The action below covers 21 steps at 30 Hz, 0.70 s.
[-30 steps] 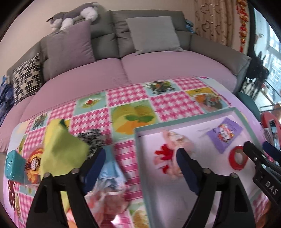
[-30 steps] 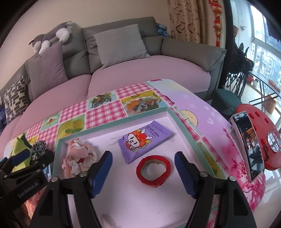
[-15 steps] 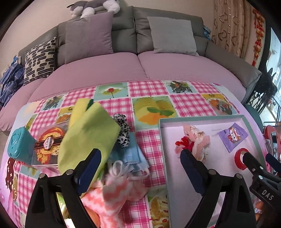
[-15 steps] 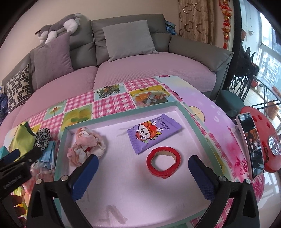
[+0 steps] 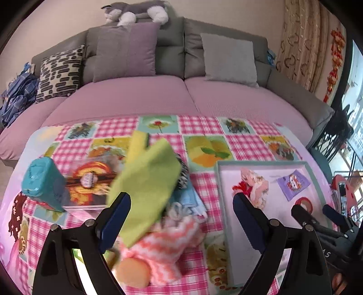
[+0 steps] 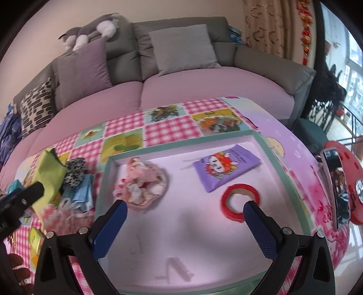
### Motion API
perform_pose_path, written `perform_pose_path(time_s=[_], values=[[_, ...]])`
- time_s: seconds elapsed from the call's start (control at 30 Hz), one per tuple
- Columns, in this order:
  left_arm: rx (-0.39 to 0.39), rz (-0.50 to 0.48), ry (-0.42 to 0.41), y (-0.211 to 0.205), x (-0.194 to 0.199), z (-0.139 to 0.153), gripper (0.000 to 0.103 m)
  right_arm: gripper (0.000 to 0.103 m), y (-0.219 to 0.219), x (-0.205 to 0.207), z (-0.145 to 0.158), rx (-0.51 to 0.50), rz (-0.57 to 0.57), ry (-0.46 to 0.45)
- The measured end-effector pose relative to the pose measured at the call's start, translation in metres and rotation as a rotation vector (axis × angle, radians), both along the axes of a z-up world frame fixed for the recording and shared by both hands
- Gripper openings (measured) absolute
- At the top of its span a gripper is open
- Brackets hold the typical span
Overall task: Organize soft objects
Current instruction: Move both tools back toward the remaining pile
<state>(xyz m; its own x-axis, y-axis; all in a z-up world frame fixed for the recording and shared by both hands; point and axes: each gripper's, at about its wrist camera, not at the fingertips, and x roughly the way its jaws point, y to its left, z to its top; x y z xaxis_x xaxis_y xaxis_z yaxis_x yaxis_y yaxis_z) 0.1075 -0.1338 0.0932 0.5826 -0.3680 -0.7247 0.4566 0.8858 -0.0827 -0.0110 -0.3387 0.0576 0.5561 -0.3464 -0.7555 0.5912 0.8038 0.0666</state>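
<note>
Two tongs in view, both spread wide with nothing between the pads. Left tongs (image 5: 181, 217) above a heap of soft things on the counter (image 5: 245, 149), a checked pink cloth with fruit squares. Right tongs (image 6: 185, 223) above the floor of one teal-rimmed tray (image 6: 181, 141).

In the heap, five soft things counted, though blur leaves the tally unsure: one green cloth (image 5: 147, 183) draped on top, one black-and-white spotted scrunchie (image 6: 74, 171) just beside it, one light blue folded cloth (image 6: 80, 194), one white loop of yarn (image 5: 178, 210), one pink-and-white fluffy piece (image 5: 168, 245) nearest the camera.

Beside the heap, to the left: one teal box (image 5: 43, 181), tilted, touching one flat packet with an orange label (image 5: 90, 181).

Inside the tray, three things, well apart from each other: one pink frilly bundle with a red bit (image 6: 143, 183) near the left wall, one purple packet with a cartoon face (image 6: 224, 166), one red tape ring (image 6: 240, 200) just ahead of the right pad.

One phone (image 6: 338, 186) propped at the counter's right edge. Behind, one grey sofa (image 5: 172, 54) with four cushions and one grey plush toy (image 5: 136, 11) on top.
</note>
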Motion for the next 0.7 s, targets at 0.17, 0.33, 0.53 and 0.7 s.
perform_pose_path(time_s=[0.17,0.33,0.53,0.7], values=[[0.015,0.047,-0.042,0.030,0.007,0.014,0.092,0.103,0.018,0.005,0.013,0.013,0.040,-0.057],[0.001,0.133,-0.045,0.075,0.015,0.022,0.092,0.103,0.040,0.014,0.023,0.017,0.111,-0.086],[0.036,0.248,0.000,0.119,0.028,0.007,0.092,0.103,0.070,0.031,0.021,0.040,0.218,-0.074],[0.025,0.273,0.043,0.140,0.030,-0.005,0.092,0.103,0.098,0.042,0.020,0.051,0.309,-0.067]])
